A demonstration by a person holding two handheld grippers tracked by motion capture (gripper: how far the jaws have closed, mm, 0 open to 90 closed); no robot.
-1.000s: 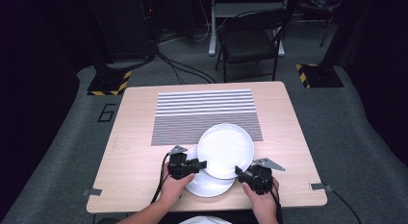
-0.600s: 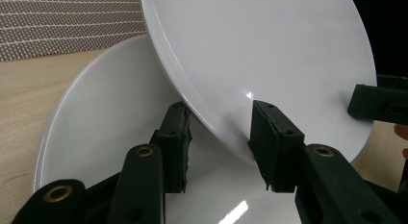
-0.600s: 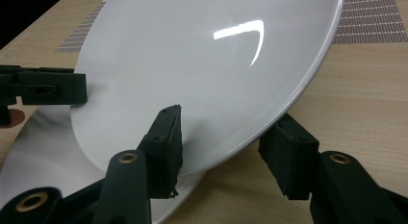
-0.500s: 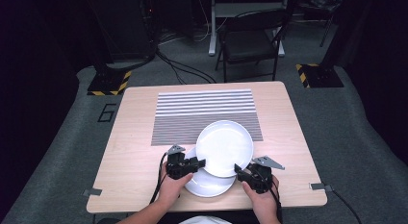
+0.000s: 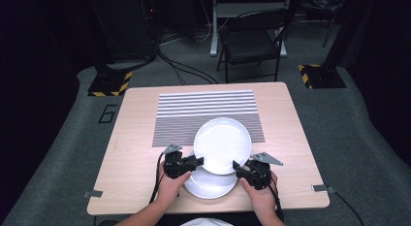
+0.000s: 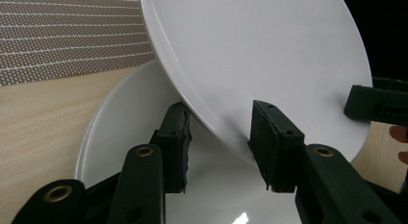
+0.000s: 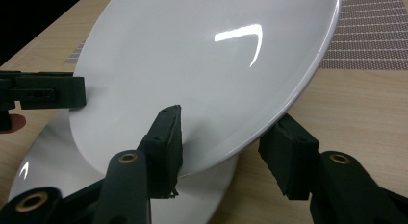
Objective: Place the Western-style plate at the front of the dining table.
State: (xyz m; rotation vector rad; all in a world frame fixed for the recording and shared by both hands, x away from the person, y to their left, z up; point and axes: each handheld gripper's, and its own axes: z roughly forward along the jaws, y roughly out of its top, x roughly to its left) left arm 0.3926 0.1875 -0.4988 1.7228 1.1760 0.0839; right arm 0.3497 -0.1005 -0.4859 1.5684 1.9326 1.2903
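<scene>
moved: upper plate barely shifted since earlier frame, held lifted
left gripper: clamped on its left rim
right gripper: clamped on its right rim
lower plate: empty, flat on table, partly under upper plate
upper plate: empty, tilted

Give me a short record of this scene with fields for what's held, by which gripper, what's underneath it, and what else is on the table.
held item: upper white plate, lifted and tilted
left gripper: shut on the upper white plate's near-left rim
right gripper: shut on the upper white plate's near-right rim
underneath: lower white plate, flat on the table, partly covered by the upper one
other item: striped placemat, beyond the plates
surface: wooden table
</scene>
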